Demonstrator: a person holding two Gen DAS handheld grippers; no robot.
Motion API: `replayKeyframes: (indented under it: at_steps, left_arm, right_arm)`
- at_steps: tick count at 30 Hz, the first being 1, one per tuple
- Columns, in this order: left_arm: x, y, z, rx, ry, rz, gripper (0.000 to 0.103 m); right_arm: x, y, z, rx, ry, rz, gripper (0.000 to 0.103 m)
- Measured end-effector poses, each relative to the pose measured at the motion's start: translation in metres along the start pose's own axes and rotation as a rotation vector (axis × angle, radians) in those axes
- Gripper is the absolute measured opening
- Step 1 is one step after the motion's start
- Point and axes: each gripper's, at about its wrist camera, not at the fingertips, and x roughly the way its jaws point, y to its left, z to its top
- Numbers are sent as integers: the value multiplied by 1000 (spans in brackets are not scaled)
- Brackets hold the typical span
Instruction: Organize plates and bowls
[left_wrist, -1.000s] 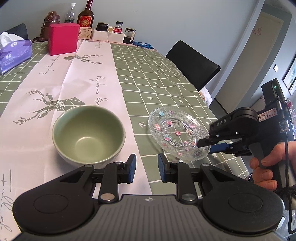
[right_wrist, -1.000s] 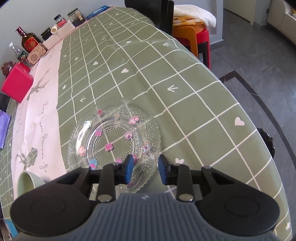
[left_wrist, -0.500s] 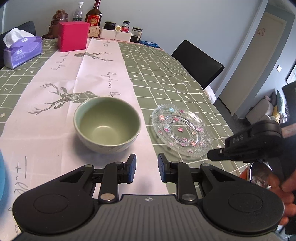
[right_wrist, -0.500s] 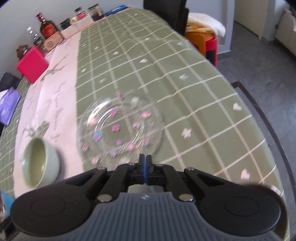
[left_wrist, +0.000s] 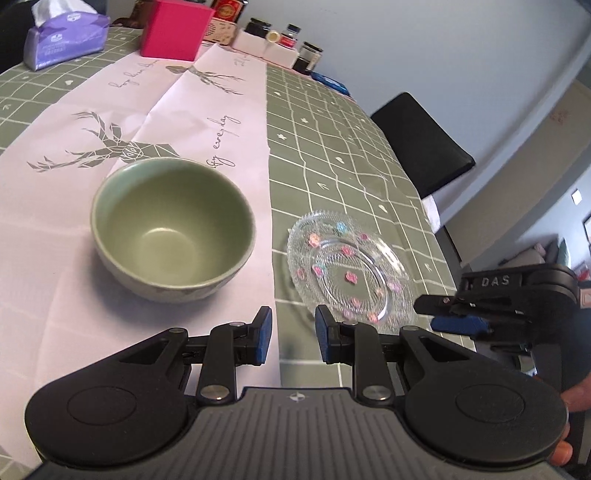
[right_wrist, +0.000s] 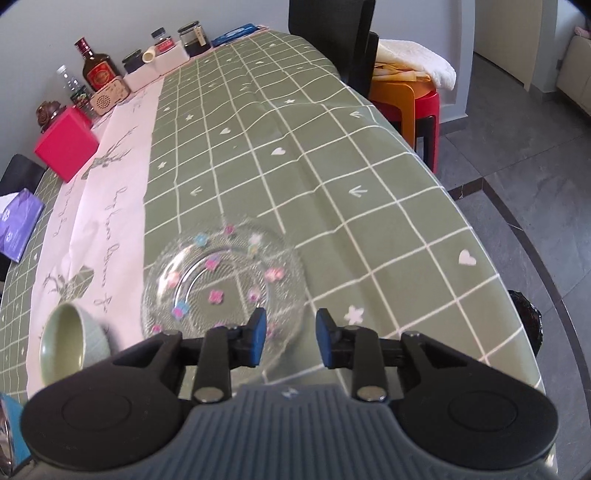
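Observation:
A green bowl (left_wrist: 173, 232) stands upright and empty on the pink runner; it also shows in the right wrist view (right_wrist: 70, 343). A clear glass plate with small coloured flowers (left_wrist: 349, 271) lies on the green checked cloth to the bowl's right, and in the right wrist view (right_wrist: 221, 284). My left gripper (left_wrist: 291, 338) is open and empty, hovering near the table's front edge between bowl and plate. My right gripper (right_wrist: 290, 341) is open and empty, just in front of the plate's near rim; it shows from the side in the left wrist view (left_wrist: 447, 312).
A pink box (left_wrist: 175, 31), a purple tissue pack (left_wrist: 64, 38), jars and bottles (right_wrist: 96, 74) stand at the far end. A black chair (left_wrist: 421, 144) and stacked orange and red stools (right_wrist: 406, 96) stand by the right edge. The table edge (right_wrist: 491, 258) curves close to the plate.
My right gripper was shut half a second ago and is now open in front of the plate. My left gripper moved closer to the bowl and lower; the plate has not moved.

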Motion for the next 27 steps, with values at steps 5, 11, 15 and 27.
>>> replayKeyframes:
  at_steps: [5, 11, 15, 27]
  left_arm:
    - [16, -3, 4, -51, -13, 7, 28]
    - [29, -4, 2, -67, -28, 12, 32]
    - [33, -14, 1, -14, -6, 14, 17]
    - [-4, -7, -8, 26, 23, 38, 16]
  right_arm:
    - [16, -7, 14, 37, 12, 22, 29]
    - [29, -11, 16, 54, 34, 42, 29]
    - [29, -12, 14, 63, 52, 69, 10]
    - [-3, 12, -15, -36, 70, -8, 4]
